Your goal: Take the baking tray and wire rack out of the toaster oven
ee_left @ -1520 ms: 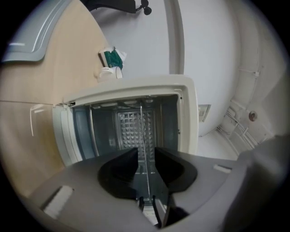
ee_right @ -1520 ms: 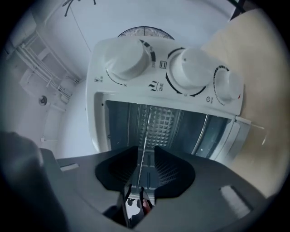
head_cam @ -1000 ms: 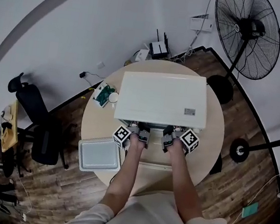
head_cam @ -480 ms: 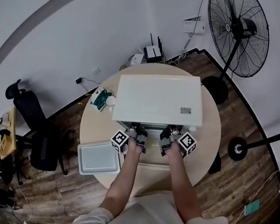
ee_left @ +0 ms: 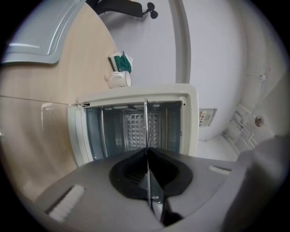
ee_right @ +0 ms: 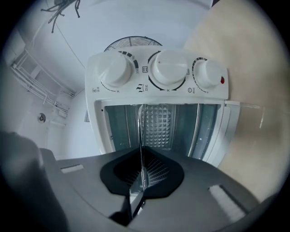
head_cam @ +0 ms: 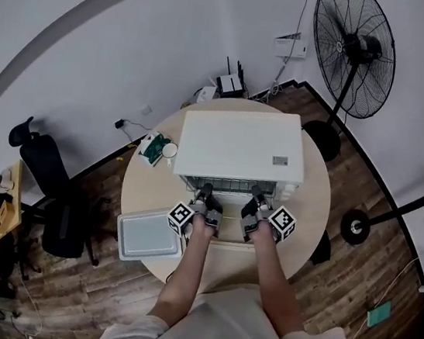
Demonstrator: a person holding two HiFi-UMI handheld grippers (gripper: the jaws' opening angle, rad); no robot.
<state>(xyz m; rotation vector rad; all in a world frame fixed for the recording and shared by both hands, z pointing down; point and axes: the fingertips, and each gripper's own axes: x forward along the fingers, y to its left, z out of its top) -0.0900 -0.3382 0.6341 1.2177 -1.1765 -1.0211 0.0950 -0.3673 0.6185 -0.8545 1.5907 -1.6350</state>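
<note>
Toaster oven (head_cam: 238,149): white, on the round table (head_cam: 312,210), with its mouth toward the person. Its glass door (head_cam: 227,257) is folded down flat in front.
Wire rack (head_cam: 229,184): the front part shows at the oven's open mouth and the rest lies under the oven's top. In both gripper views it appears edge-on, as 1 thin metal line coming out of the cavity.
Left gripper (ee_left: 147,153): the jaws are pressed together on the rack's front edge, left of its middle, and the wire runs straight between them.
Right gripper (ee_right: 141,156): the jaws are clamped the same way on the front edge, right of its middle. A patch of the rack's mesh shows just behind the pinch.
Both grippers: side by side at the oven mouth, near each other but apart. Each is held in 1 hand and points into the cavity.
Baking tray (head_cam: 148,234): grey, outside the oven, flat on the table at the person's left, just beside the left gripper's marker cube.
Cavity: a back wall with a diamond pattern shows behind the rack.
Knobs (ee_right: 168,68): 3 white ones in a row on the oven's control panel, seen in the right gripper view.
Cup (head_cam: 170,149): small and white, on the table by the oven's far left corner.
Fan (head_cam: 353,47): stands on the wooden floor beyond the table.
</note>
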